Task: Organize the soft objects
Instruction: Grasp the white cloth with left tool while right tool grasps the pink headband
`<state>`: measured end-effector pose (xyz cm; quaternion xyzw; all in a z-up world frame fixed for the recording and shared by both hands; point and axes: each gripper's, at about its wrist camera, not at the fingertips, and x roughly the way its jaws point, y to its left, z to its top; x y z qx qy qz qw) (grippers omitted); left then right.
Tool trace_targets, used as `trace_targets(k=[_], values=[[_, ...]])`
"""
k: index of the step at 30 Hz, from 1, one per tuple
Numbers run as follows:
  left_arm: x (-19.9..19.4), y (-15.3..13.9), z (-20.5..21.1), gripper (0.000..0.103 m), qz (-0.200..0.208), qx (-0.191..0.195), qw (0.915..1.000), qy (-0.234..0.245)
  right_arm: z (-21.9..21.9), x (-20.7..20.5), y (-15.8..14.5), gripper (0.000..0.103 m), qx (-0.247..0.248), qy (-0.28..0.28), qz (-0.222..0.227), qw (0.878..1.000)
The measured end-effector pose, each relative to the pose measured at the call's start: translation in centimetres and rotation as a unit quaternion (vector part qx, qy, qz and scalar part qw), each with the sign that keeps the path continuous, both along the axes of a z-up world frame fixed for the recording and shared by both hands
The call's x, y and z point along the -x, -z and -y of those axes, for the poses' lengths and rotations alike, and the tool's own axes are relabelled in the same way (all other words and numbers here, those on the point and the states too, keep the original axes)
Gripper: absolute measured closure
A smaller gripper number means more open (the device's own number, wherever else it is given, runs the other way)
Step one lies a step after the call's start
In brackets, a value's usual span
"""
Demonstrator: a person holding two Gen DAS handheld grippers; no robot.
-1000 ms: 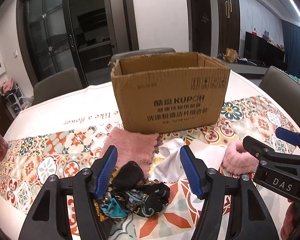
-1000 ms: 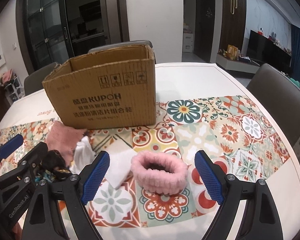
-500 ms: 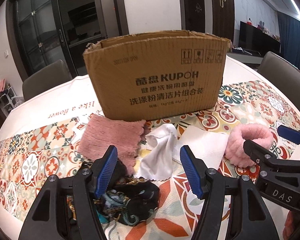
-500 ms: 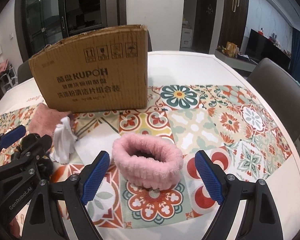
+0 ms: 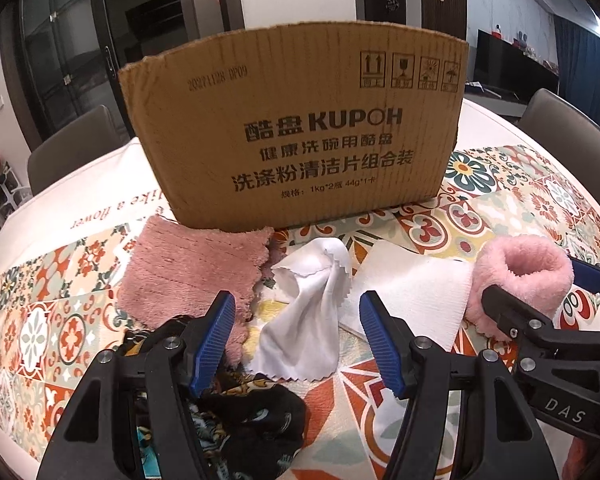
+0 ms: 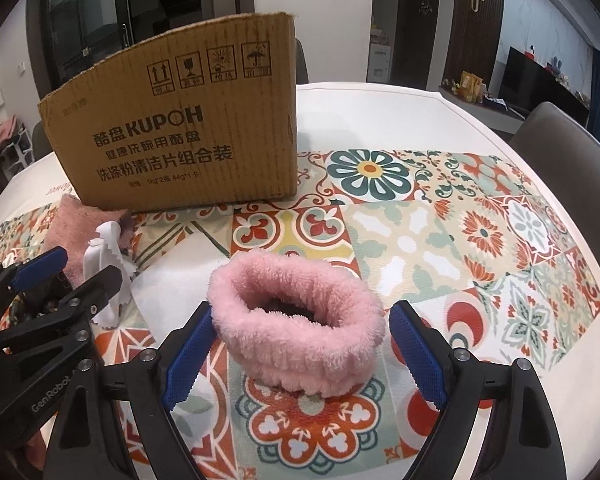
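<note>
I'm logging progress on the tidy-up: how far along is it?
Nothing looks done: the box's inside is hidden. In hand: the right tongs, open, straddle the pink fluffy band; the left tongs, open, frame the white cloth. Left on the table by the cardboard box: pink towel, white tissue, dark patterned scarf.

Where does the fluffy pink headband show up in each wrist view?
Left wrist: pink headband at right edge, beside the right gripper.
Right wrist: centre foreground, between the open fingers.
Shared landmark: KUPOH cardboard box behind it.
</note>
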<state>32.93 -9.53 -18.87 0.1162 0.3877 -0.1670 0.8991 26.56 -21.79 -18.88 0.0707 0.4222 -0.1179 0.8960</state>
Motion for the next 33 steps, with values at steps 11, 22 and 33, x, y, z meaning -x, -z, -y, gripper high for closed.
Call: trace_targets(k=[11, 22, 33], values=[[-0.7, 1.4, 0.5, 0.077, -0.025, -0.003, 0.9997, 0.004, -0.1, 0.0, 0.2, 0.034, 0.001, -0.004, 0.006, 1.000], [0.2, 0.8, 0.4, 0.086, -0.015, -0.005, 0.9999, 0.000, -0.6, 0.9, -1.2, 0.065, 0.038, -0.014, 0.020, 0.999], [1.4, -1.4, 0.3, 0.086, 0.001, 0.010, 0.9999, 0.000, -1.0, 2.1, -3.8, 0.065, 0.044, -0.026, 0.057, 0.997]])
